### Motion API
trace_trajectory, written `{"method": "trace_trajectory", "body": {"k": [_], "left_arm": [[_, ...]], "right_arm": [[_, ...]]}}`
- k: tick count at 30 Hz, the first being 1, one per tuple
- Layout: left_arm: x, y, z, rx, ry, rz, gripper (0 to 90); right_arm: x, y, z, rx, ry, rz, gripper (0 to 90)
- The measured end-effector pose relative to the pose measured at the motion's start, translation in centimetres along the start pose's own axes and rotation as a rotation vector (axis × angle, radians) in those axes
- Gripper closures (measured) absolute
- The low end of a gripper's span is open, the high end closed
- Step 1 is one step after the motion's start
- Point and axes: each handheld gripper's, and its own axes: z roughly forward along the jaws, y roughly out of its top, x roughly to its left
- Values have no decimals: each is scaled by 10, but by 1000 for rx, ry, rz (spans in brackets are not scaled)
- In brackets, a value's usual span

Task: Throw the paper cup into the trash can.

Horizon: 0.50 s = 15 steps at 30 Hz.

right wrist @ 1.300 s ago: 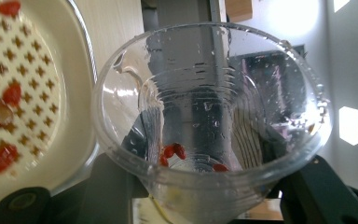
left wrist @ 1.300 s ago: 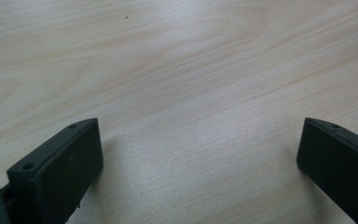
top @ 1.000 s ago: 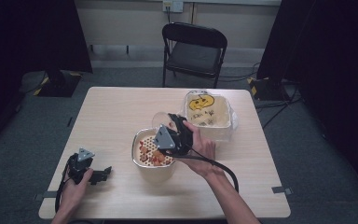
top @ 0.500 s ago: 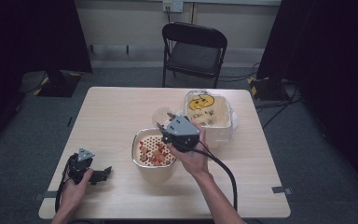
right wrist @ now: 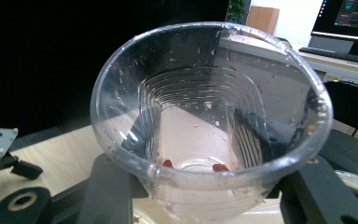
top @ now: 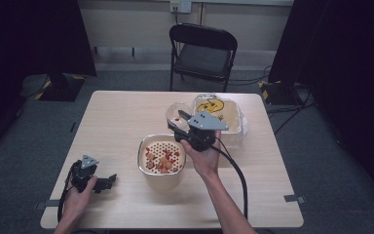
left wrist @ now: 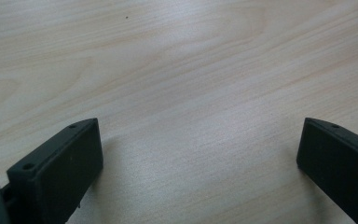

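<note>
The right claw [top: 184, 127] was clamped on a clear cup [right wrist: 209, 121], held up above the worktop [top: 121, 122], btw the metal bowl [top: 161, 157] & the tub with the yellow face [top: 217, 114]. Only a few red bits were left in the cup. The bowl had red & orange bits on its holey tray, so the pour looked about done. Prob. left: set the cup down. The left claw [top: 103, 182] lay on the worktop, jaws wide apart, w/ nothing in it.

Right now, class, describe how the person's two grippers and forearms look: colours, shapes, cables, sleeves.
Both tools are black. The right gripper carries a grey three-cornered plate on top and trails a thick black cable. The left gripper has a smaller grey plate and a black cable too. Its jaws are flat black blocks with small holes. Both forearms are bare, with no sleeves.
</note>
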Motion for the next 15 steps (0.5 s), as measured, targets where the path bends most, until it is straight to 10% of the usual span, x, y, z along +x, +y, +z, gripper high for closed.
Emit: {"method": "trace_trajectory", "body": {"k": [15], "left_arm": [[0,0,0,-3,-3,-6,0]], "right_arm": [[-42,11,-14,-1,-75,46,526]]}}
